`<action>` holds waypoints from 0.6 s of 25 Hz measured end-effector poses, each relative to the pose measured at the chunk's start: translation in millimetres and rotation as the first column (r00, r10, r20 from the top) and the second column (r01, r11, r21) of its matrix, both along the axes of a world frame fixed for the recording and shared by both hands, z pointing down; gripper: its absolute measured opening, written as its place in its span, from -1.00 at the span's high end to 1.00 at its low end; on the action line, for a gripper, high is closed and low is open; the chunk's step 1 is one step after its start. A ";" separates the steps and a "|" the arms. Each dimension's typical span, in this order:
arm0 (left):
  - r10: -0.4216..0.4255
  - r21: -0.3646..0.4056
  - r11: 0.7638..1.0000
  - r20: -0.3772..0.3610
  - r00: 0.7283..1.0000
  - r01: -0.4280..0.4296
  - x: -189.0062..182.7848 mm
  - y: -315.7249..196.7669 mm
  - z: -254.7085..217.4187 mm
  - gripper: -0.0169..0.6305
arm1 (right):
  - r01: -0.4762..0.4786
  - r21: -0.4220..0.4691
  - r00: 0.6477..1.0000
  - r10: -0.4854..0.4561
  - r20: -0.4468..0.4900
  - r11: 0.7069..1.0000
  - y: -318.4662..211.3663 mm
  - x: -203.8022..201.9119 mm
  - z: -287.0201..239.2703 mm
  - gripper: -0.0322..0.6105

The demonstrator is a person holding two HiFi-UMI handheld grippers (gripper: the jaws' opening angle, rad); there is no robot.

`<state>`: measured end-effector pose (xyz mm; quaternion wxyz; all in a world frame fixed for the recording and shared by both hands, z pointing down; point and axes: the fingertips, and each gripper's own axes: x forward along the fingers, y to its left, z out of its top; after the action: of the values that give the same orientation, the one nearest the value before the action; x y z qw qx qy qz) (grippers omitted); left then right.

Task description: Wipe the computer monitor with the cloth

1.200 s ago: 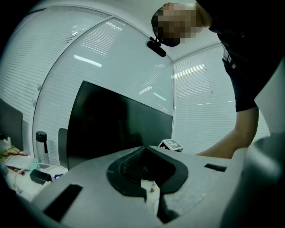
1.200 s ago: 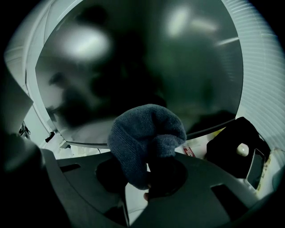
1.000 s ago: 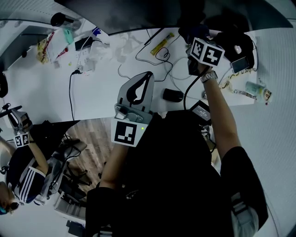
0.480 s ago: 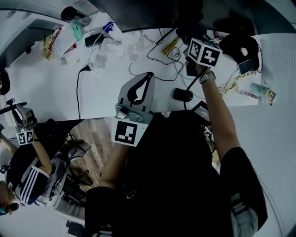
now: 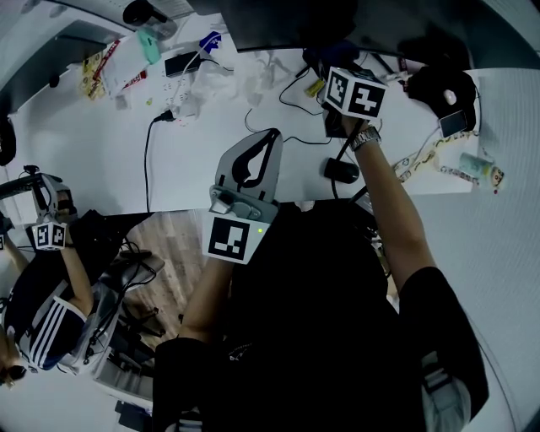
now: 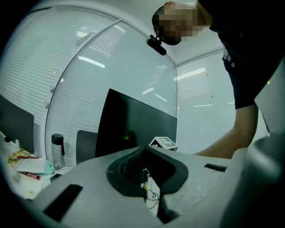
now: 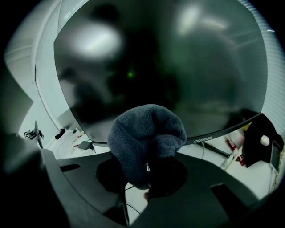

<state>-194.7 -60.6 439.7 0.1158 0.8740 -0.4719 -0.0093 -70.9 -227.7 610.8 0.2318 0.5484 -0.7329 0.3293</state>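
Note:
The dark monitor (image 5: 270,21) stands at the desk's far edge; its screen (image 7: 169,67) fills the right gripper view. My right gripper (image 5: 327,63) is shut on a dark blue-grey cloth (image 7: 144,138), bunched up just in front of the screen's lower part. In the head view the cloth (image 5: 321,57) shows beyond the marker cube, at the monitor's bottom edge. My left gripper (image 5: 268,139) hovers over the desk's near edge, shut with nothing between its jaws. From the left gripper view (image 6: 144,171) the monitor (image 6: 133,129) stands ahead.
On the white desk (image 5: 84,160) lie a black mouse (image 5: 342,171), tangled cables (image 5: 295,101), a power strip (image 5: 181,101), snack packets (image 5: 105,63) and a phone (image 5: 453,124) by a black pad. A bottle (image 6: 57,149) stands at the left. Another person (image 5: 42,312) sits lower left.
My right gripper with the cloth has shifted a little left along the monitor's lower edge. The left gripper has stayed where it was.

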 end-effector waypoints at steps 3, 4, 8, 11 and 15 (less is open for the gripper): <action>-0.005 0.001 1.000 0.002 1.000 0.005 -7.4 1.7 -0.4 0.93 | 0.026 0.000 1.000 -0.026 0.005 1.000 1.9 -19.4 -0.6 0.68; -0.010 0.001 1.000 0.002 1.000 0.010 -10.6 1.8 -0.5 0.93 | 0.034 -0.001 0.999 -0.034 0.004 0.999 2.5 -25.6 -0.6 0.68; -0.034 0.003 0.999 -0.004 0.999 0.034 -26.5 -0.1 1.0 0.93 | 0.076 -0.005 0.997 -0.076 -0.003 0.997 3.2 -51.0 2.3 0.68; -0.052 0.007 0.999 -0.005 0.999 0.052 -36.4 2.0 2.5 0.93 | 0.113 -0.002 0.993 -0.113 -0.010 0.994 5.5 -69.2 3.4 0.68; -0.074 0.008 0.997 -0.001 0.997 0.074 -42.1 8.5 2.7 0.93 | 0.169 0.008 0.986 -0.169 -0.008 0.986 11.3 -93.9 0.8 0.68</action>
<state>-236.8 -52.1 442.4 0.1118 0.8565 -0.5036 -0.0156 -164.9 -216.4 611.5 0.2593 0.4865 -0.7772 0.3034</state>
